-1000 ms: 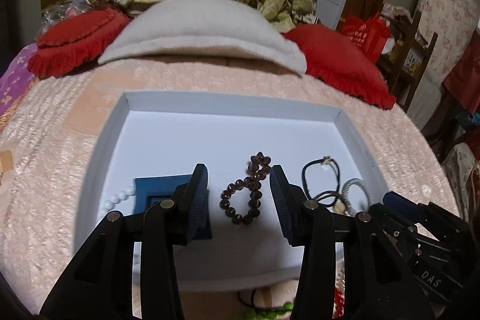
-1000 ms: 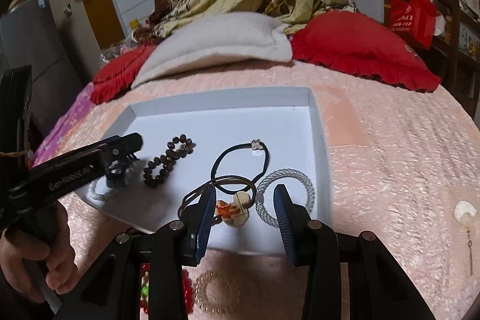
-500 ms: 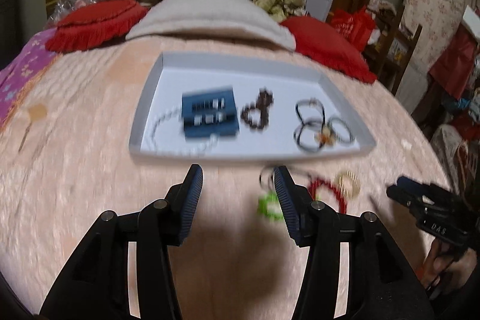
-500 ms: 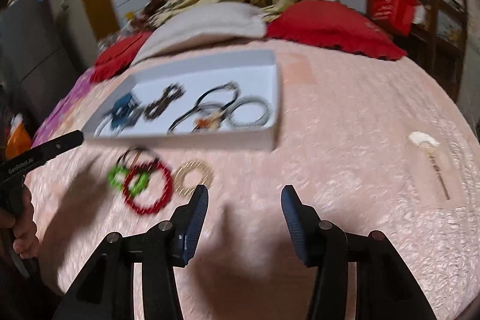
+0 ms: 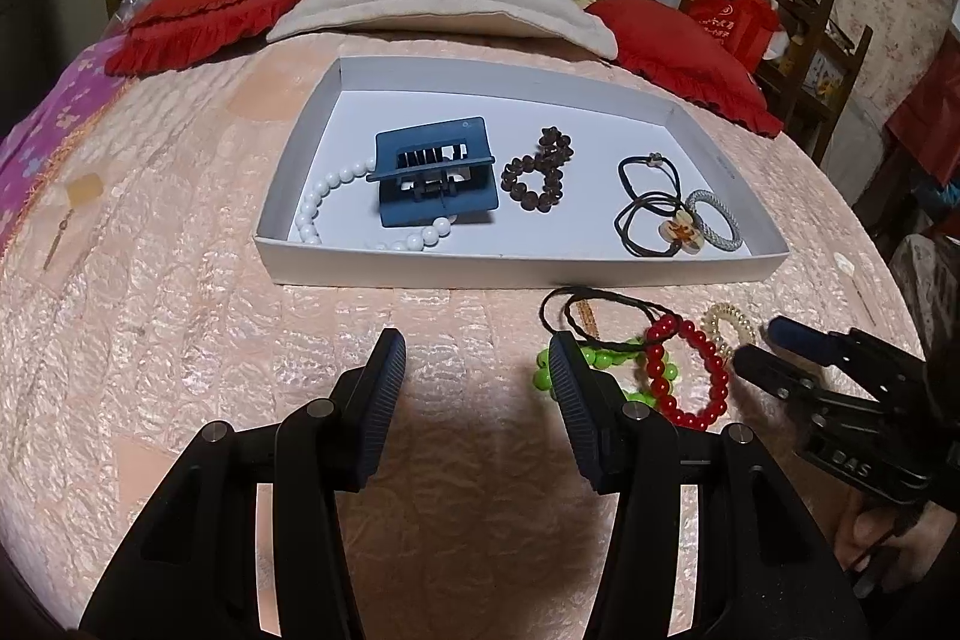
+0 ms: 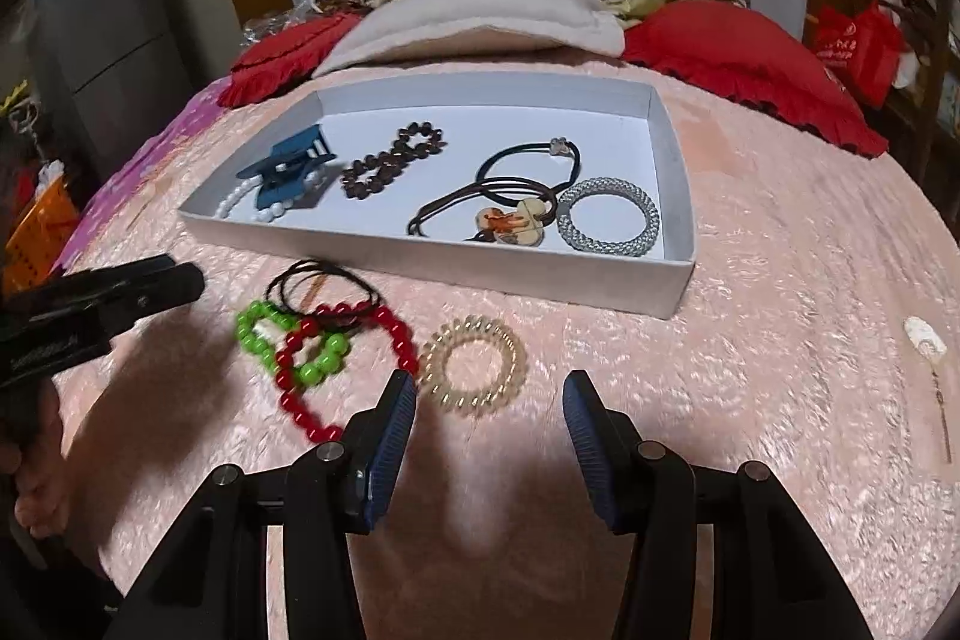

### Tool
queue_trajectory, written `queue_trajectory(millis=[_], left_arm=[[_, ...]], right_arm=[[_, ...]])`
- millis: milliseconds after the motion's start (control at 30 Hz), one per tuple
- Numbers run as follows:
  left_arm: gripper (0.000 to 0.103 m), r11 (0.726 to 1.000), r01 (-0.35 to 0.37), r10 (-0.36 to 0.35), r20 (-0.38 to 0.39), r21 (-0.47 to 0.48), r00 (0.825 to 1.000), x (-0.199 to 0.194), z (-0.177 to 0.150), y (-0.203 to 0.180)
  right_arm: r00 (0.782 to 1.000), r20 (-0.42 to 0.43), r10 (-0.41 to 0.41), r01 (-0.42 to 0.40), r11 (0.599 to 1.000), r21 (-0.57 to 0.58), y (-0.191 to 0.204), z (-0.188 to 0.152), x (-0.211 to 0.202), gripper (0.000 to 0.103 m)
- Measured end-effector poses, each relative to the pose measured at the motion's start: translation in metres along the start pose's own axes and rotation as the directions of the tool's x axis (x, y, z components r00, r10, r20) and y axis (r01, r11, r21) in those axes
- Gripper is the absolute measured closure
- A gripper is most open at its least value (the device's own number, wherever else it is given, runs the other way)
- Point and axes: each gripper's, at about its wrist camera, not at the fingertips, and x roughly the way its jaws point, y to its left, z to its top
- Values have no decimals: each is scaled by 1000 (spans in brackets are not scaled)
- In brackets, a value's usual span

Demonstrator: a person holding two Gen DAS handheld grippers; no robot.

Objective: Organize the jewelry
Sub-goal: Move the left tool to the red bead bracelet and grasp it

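White tray [image 6: 675, 274] holds blue clip [image 6: 288, 166], brown beads [image 6: 390, 160], hair ties [image 6: 528, 172]; both grippers spread, empty

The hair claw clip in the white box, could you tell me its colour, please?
Dark blue hair claw clip; clearest in the left wrist view.

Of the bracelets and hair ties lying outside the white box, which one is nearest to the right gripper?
The gold spiral hair tie, just ahead of the right gripper; the red bead bracelet and green bead bracelet lie farther left.
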Motion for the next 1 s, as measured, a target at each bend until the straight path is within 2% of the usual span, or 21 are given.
queue_trajectory(millis=[333, 367, 467, 567, 600, 733, 833, 867, 900, 933, 1000], left_arm=[[54, 1000, 4, -4, -7, -6, 1000, 2, 1, 1], [54, 1000, 5, -5, -7, -6, 1000, 2, 2, 1], [54, 1000, 9, -9, -5, -6, 1000, 2, 1, 1], [54, 1000, 24, -24, 1, 5, 1000, -1, 0, -2], [54, 999, 35, -35, 1, 13, 999, -1, -1, -3], [54, 994, 100, -99, -22, 43, 995, -1, -9, -13], [54, 988, 131, -130, -20, 87, 991, -3, -12, -27], [54, 984, 148, -147, -20, 98, 989, -3, -13, -31], [54, 981, 164, -163, -20, 106, 986, -3, -13, -35], [54, 975, 192, -190, -22, 117, 981, -3, -14, -40], [54, 966, 218, -216, -28, 136, 976, -2, -14, -48]], right_arm=[[999, -17, 41, -42, 999, -28, 7, 12, 17, 55], [999, -16, 44, -45, 999, -30, 7, 12, 17, 56], [999, -12, 36, -37, 999, -20, 5, 10, 13, 70], [1000, -4, 31, -31, 999, 14, -3, 6, 6, 73], [1000, 2, 21, -21, 1000, 20, -5, 5, 2, 80], [1000, -4, -21, 21, 997, 75, -18, -3, -10, 80], [1000, -7, -2, 2, 995, 103, -23, -6, -13, 80], [1000, -1, -2, 2, 995, 102, -23, -6, -14, 80], [1000, 3, -2, 1, 995, 102, -22, -5, -15, 76], [1000, 5, 4, -5, 994, 106, -22, -4, -15, 61], [1000, 14, -5, 3, 994, 107, -21, -3, -16, 49]])
